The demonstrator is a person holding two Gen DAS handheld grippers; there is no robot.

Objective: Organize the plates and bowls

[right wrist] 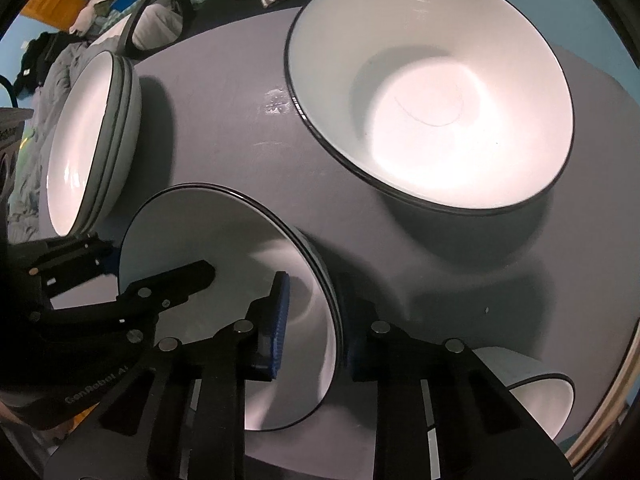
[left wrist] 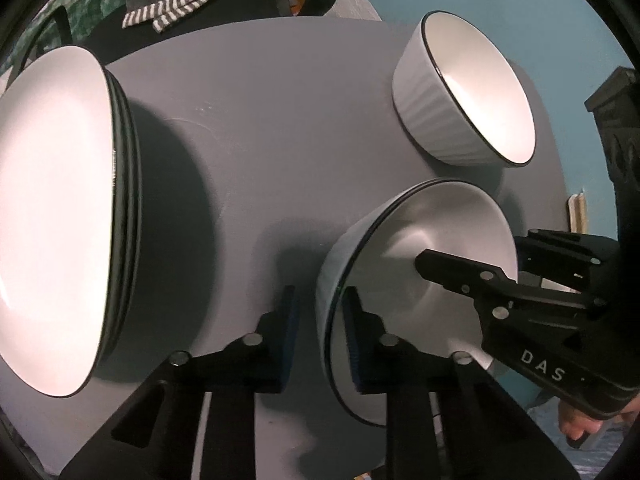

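On your grey surface the stack of plates sits at the left, nothing on it. An empty ribbed bowl stands at the far right. Nearest you, the empty stacked bowls have your left gripper and right gripper each clamped on opposite rims.

White bowls with thin black rims sit on the grey tabletop; beyond its far edge lies a grey-and-white striped cloth. Black tongs carry blue pads.
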